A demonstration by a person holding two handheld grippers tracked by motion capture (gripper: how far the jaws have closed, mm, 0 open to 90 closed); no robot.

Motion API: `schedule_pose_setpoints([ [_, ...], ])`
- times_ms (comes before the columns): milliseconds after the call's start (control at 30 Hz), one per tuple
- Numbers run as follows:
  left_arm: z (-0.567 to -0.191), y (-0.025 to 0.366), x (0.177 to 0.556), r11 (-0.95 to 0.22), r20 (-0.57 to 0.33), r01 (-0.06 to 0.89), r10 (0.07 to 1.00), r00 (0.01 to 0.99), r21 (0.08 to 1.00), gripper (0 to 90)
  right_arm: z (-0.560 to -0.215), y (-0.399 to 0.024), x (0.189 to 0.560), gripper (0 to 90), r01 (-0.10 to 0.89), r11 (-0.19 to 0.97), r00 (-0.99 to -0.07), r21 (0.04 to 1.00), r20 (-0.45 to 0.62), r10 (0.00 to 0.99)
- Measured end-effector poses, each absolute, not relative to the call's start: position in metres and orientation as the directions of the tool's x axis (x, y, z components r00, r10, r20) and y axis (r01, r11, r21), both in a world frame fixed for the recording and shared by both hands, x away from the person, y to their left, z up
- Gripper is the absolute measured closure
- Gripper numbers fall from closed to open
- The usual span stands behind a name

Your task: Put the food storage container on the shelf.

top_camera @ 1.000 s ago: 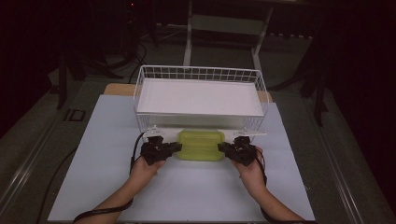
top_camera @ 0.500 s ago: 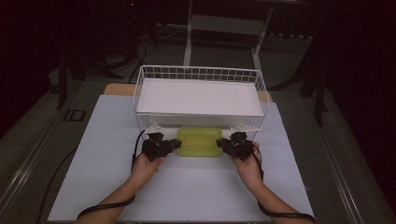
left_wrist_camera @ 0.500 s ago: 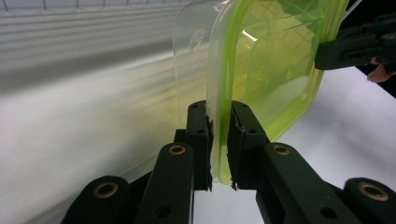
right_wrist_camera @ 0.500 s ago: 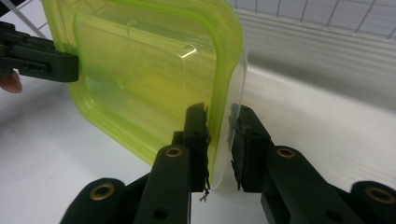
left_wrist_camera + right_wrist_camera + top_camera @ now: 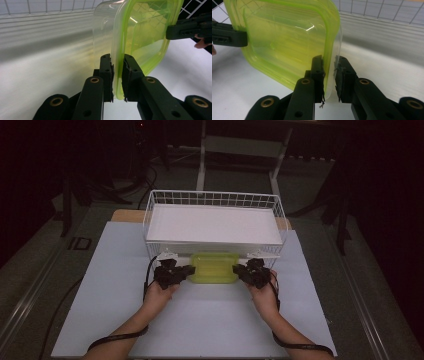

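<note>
A translucent green container [image 5: 215, 267] with a lid hangs between my two grippers, just in front of the white wire basket [image 5: 150, 212]. My left gripper [image 5: 189, 270] is shut on the rim at its left end. In the left gripper view the pads [image 5: 106, 67] pinch the green rim of the container [image 5: 142, 32], and my right gripper [image 5: 187, 28] holds the far end. My right gripper [image 5: 238, 271] is shut on the right end. Its own view shows the rim of the container [image 5: 284, 37] between its jaws [image 5: 330, 60], with my left gripper [image 5: 227, 35] opposite.
The wire basket holds a flat white board [image 5: 212, 222] that covers its bottom. A white sheet [image 5: 210, 320] covers the table under the person's forearms. Dark floor and a metal stand [image 5: 202, 150] lie beyond the table.
Both grippers and the container have edged a little toward the basket. Both grips look the same.
</note>
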State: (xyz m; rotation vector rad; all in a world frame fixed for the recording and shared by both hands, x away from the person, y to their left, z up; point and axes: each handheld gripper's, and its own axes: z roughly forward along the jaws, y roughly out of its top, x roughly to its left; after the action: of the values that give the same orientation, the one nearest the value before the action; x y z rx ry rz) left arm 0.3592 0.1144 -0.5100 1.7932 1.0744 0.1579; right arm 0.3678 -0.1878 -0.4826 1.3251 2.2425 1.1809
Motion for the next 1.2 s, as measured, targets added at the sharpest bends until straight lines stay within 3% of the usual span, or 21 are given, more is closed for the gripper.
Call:
schedule_pose_setpoints([
  [767, -0.509, 0.110, 0.356, -0.102, -0.389, 0.631, 0.708, 0.589, 0.769, 79.0, -0.481, -0.193, 0.361, 77.1, 0.630, 0.220, -0.514, 0.745, 0.187, 0.837],
  [1200, -0.511, 0.099, 0.366, -0.116, -0.273, 0.543, 0.766, 0.582, 0.832, 61.9, -0.486, -0.187, 0.371, 67.1, 0.607, 0.204, -0.480, 0.768, 0.150, 0.864],
])
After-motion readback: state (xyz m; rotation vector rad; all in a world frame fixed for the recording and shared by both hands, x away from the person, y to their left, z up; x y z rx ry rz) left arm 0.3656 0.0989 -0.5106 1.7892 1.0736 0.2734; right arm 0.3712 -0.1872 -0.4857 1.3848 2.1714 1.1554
